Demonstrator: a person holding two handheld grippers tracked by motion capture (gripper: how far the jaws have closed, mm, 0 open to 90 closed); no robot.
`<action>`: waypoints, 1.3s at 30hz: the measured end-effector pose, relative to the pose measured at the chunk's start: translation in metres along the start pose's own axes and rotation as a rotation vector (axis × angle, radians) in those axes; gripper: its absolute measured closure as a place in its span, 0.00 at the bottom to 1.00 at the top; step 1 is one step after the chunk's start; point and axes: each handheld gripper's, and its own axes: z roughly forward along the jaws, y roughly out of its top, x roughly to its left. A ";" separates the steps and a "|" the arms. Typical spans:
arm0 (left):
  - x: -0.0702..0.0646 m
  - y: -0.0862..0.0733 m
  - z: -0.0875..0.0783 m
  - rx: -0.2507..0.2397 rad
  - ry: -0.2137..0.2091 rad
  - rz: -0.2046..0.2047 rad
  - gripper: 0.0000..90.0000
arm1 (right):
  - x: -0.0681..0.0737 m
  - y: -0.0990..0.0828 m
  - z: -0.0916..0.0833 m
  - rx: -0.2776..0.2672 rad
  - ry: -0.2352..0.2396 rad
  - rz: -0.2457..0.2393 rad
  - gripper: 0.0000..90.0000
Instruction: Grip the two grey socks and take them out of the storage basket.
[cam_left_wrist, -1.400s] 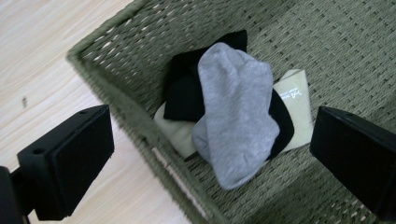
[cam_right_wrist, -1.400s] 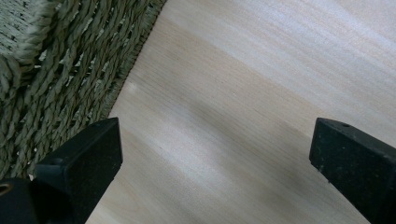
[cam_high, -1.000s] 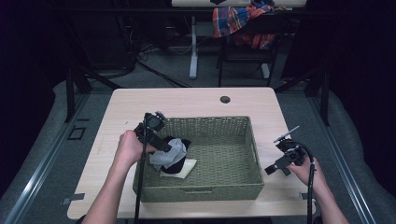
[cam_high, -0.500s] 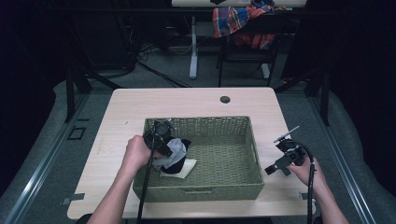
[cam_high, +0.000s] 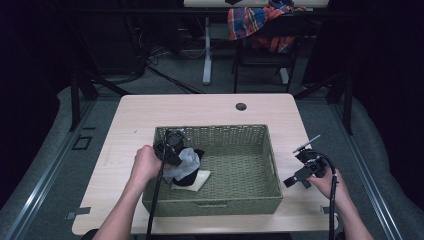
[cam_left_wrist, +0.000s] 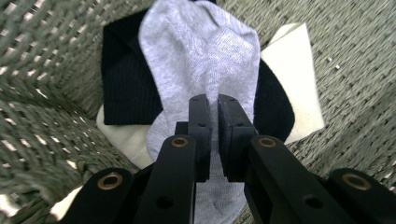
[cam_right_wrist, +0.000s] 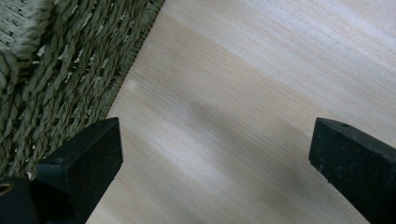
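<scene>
The worktop (cam_high: 210, 107) is a pale wooden surface with a round grommet hole (cam_high: 241, 106) near its far edge. A green woven basket (cam_high: 270, 165) sits at its centre and takes up most of the near half.

Inside the basket, against its left wall, lies a small stack of socks. A white sock (cam_left_wrist: 299, 70) is at the bottom, flat on the basket floor. A black sock (cam_left_wrist: 121, 79) lies across it. A grey sock (cam_left_wrist: 201, 51) lies on top.

The person's left forearm enters from the bottom edge of the high view and angles forward over the basket's left near corner. The left hand (cam_high: 145, 167) is at the basket rim, with the left gripper (cam_left_wrist: 212, 109) tilted down into the basket. Its jaws have just been closing and now pinch a fold of the grey sock between them, with only a narrow gap left where the fabric passes through.

The right forearm enters at the lower right. The right hand (cam_high: 327, 182) is just above the worktop beside the basket's right wall, well apart from the socks. The right gripper (cam_right_wrist: 215, 154) points down at bare wood, jaws spread wide with nothing between them.
</scene>
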 end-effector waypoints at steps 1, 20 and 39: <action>0.000 0.000 -0.003 -0.008 0.002 0.001 0.94 | 0.000 0.000 0.000 -0.002 -0.001 0.003 0.03; 0.008 0.014 -0.027 -0.030 0.003 0.017 0.94 | -0.002 -0.003 -0.002 -0.015 0.008 0.014 0.03; 0.023 0.031 -0.043 0.002 -0.020 0.031 0.94 | -0.002 -0.004 -0.002 -0.012 0.002 0.015 0.03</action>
